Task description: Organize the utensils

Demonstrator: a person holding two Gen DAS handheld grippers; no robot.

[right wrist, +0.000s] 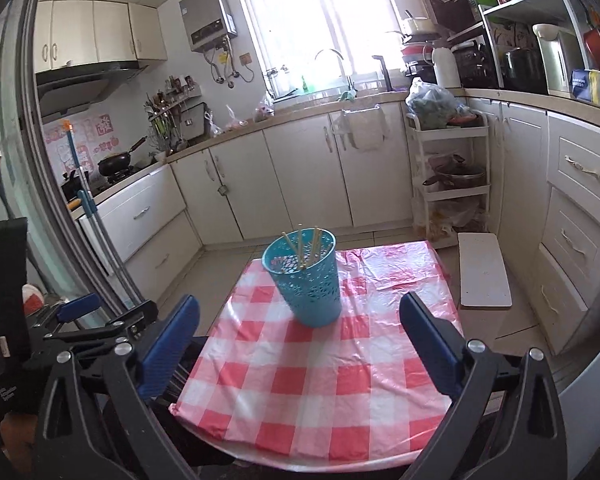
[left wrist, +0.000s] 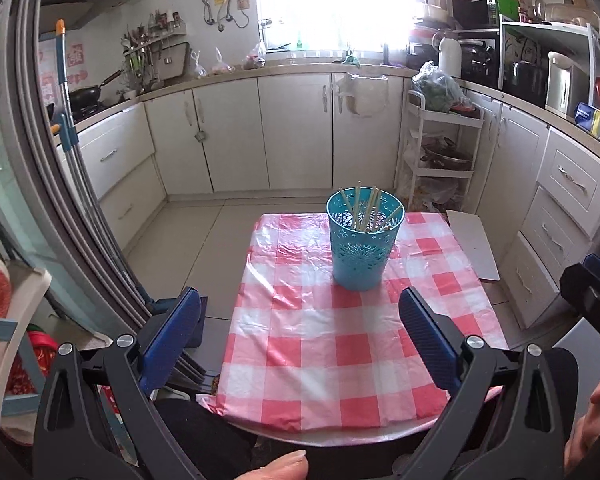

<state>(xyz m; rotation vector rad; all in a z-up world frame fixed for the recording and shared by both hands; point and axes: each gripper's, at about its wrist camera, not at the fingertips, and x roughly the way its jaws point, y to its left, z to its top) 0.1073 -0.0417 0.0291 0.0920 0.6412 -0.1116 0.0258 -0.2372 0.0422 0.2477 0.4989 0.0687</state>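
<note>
A teal perforated holder [left wrist: 363, 240] stands upright at the far part of a small table with a red-and-white checked cloth [left wrist: 332, 344]. Several wooden chopsticks [left wrist: 370, 208] stand inside it. The holder shows in the right wrist view [right wrist: 306, 280] too, with chopsticks [right wrist: 300, 250] in it, on the cloth [right wrist: 320, 384]. My left gripper [left wrist: 300, 312] is open and empty, above the table's near half. My right gripper [right wrist: 300, 316] is open and empty, also short of the holder. The right gripper shows at the right edge of the left wrist view [left wrist: 596, 300].
White kitchen cabinets [left wrist: 260, 132] run along the back and right. A white trolley [left wrist: 440, 152] with a pot stands behind the table. A white board [right wrist: 484, 270] lies right of the table. A glass door frame [left wrist: 40, 184] and a mop stand at the left.
</note>
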